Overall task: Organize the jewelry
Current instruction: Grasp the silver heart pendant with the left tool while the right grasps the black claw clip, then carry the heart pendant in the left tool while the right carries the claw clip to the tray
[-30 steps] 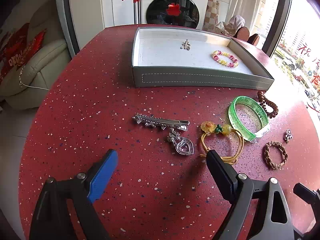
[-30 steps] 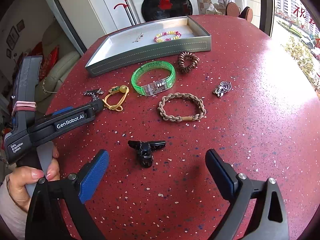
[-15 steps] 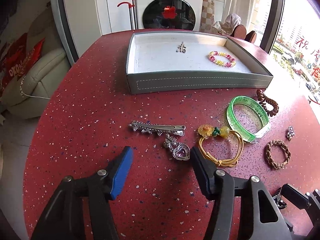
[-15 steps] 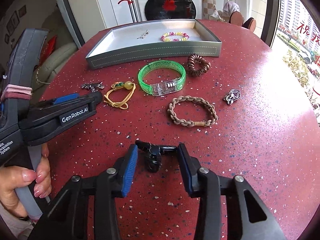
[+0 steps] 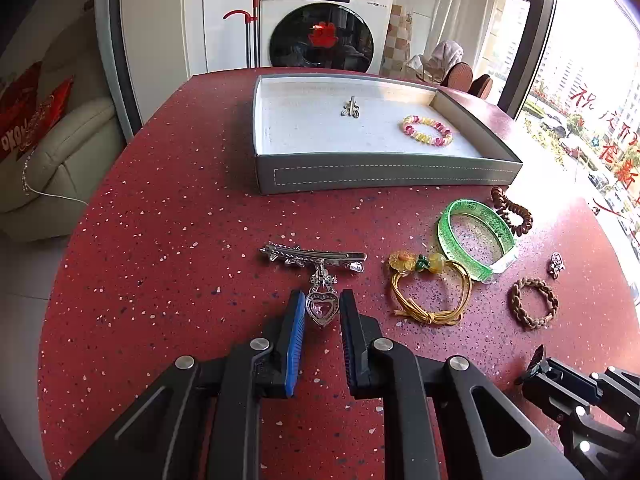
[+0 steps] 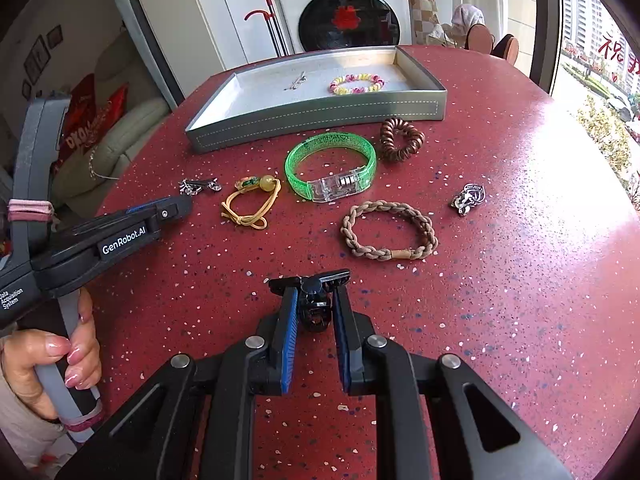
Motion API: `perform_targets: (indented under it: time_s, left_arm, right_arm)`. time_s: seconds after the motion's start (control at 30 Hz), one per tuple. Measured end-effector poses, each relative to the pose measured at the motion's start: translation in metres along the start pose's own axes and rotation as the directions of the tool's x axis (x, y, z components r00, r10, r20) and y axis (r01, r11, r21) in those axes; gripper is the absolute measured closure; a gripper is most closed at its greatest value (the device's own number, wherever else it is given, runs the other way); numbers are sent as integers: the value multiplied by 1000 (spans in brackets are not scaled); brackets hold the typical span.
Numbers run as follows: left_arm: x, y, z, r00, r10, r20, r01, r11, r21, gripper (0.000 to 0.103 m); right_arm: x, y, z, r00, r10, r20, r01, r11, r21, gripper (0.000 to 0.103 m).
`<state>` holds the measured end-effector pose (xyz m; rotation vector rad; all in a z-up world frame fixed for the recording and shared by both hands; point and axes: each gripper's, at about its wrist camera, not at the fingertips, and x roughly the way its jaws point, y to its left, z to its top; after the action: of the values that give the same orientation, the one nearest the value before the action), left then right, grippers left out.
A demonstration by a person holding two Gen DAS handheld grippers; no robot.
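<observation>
The left gripper point(image 5: 322, 308) sits low on the red speckled table point(image 5: 160, 248), its jaws narrowed onto the heart pendant point(image 5: 322, 309), both pads against its sides; the pendant lies just below the silver hair clip point(image 5: 312, 255). The right gripper point(image 6: 315, 306) is likewise closed in on the black claw clip point(image 6: 313, 300), whose wings spread past its fingertips. Ahead of both, the grey tray point(image 5: 384, 171) stands near the table's far edge, holding a beaded bracelet point(image 5: 427, 130) and a small silver piece point(image 5: 351, 108). Between grippers and tray lie the yellow cord bracelet point(image 5: 430, 288), green bangle point(image 5: 476, 238), brown coil tie point(image 6: 401, 139), braided bracelet point(image 6: 388, 230) and silver charm point(image 6: 469, 198), leaving bare table to the left.
</observation>
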<state>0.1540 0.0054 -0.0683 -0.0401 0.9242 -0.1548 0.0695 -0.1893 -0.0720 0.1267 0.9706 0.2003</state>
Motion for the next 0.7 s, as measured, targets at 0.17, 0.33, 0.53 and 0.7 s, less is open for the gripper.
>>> perform_targets:
  time_s: [0.17,0.33,0.53,0.7]
  left_arm:
    - [-11,4,1,1000,-17,6,17,1000,-7,68]
    - [-21,1,4,1000,-22,17,22,1000,9,68]
    - [-29,3,18,998,-47,36,47,999,3,68]
    - [-33,0,35,996,-62,59,61,998,17,68]
  right_arm:
    - [-10,-5,7,999,33,27,-34,999,14,84]
    - [-17,-11,19,998,46,45,-47,998,28,84]
    - [-19,-21,40,997,54,56,-57,998,42,84]
    - [-18,-29,64,996,51,69,-54,997,50,84]
